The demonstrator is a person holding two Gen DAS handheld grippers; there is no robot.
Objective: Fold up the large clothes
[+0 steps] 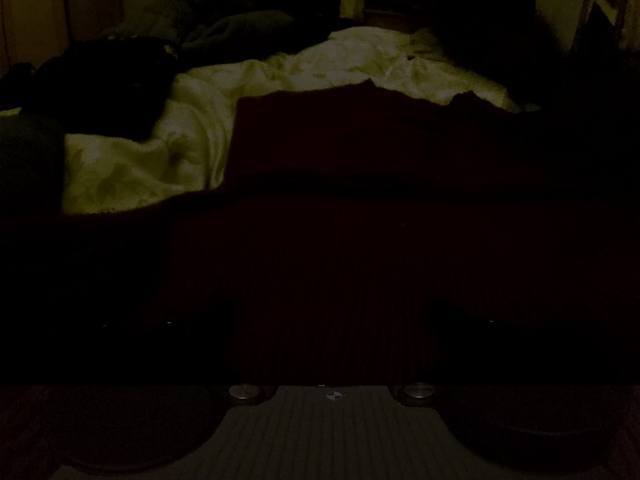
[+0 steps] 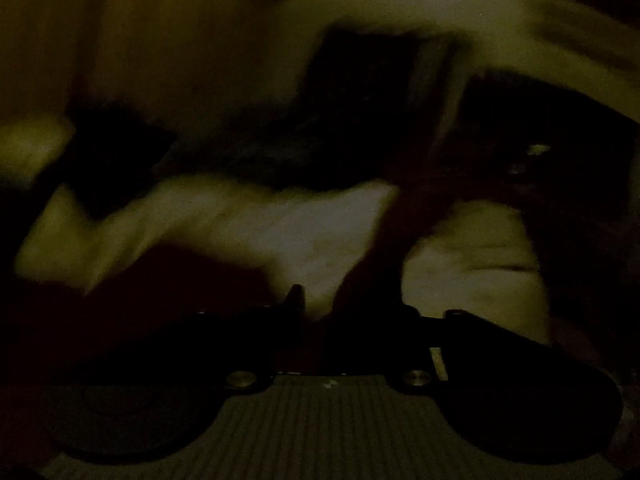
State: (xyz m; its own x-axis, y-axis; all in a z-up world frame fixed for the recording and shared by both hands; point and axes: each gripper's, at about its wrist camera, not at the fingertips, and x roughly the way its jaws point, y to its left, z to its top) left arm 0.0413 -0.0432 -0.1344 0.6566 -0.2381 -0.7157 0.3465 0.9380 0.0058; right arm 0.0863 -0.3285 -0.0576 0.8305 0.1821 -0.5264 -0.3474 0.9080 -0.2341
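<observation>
The scene is very dark. A dark red ribbed garment (image 1: 340, 240) lies spread over a white bed cover (image 1: 304, 72) and fills the lower half of the left wrist view. My left gripper (image 1: 332, 320) hangs low over it, its fingers lost in the dark, so I cannot tell how the jaws stand. The right wrist view is blurred. My right gripper (image 2: 316, 312) has its fingers close together with dark red cloth (image 2: 384, 240) rising from between them, over the white cover (image 2: 280, 232).
Dark clothes (image 1: 100, 76) and a dark bundle (image 1: 216, 12) lie at the far left of the bed. A doorway and furniture (image 1: 600, 8) stand beyond. Dark shapes (image 2: 360, 112) cross the blurred right view.
</observation>
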